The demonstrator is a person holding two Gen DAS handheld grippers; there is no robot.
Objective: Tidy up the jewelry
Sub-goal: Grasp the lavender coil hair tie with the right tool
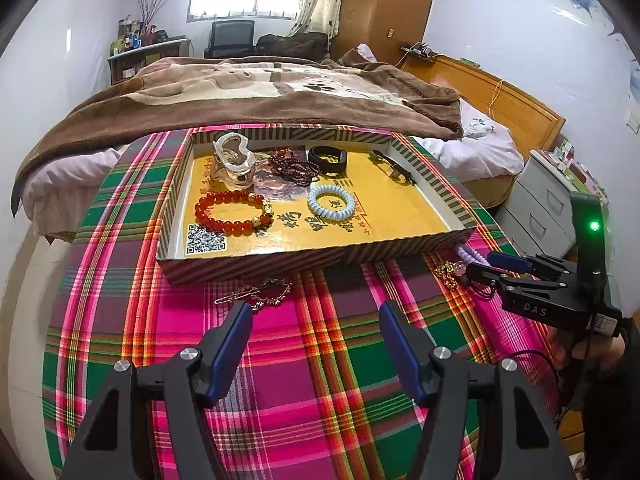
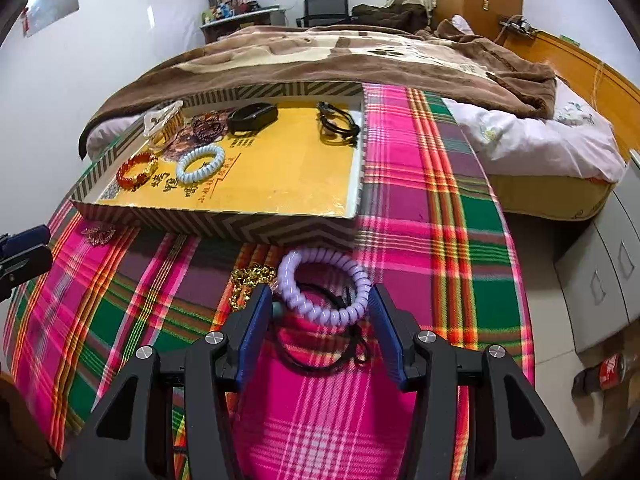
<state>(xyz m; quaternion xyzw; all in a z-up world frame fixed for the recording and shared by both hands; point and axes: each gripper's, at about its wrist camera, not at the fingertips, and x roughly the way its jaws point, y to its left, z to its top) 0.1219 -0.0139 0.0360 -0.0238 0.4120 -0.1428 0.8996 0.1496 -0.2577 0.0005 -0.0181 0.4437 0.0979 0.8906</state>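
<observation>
R gripper has its fingers wide around the purple hair tie, not squeezing yet, prob to lift it. Box waits at 12 o'clock. L gripper is wide, holding nothing.

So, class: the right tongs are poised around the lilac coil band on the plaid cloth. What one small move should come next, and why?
Probably close the right tongs on the lilac coil band. Its near loop already lies between the open blue pads, apart from both, while it sits on the cloth outside the striped tray, where the other pieces are gathered. The gold chain beside it may catch.
</observation>
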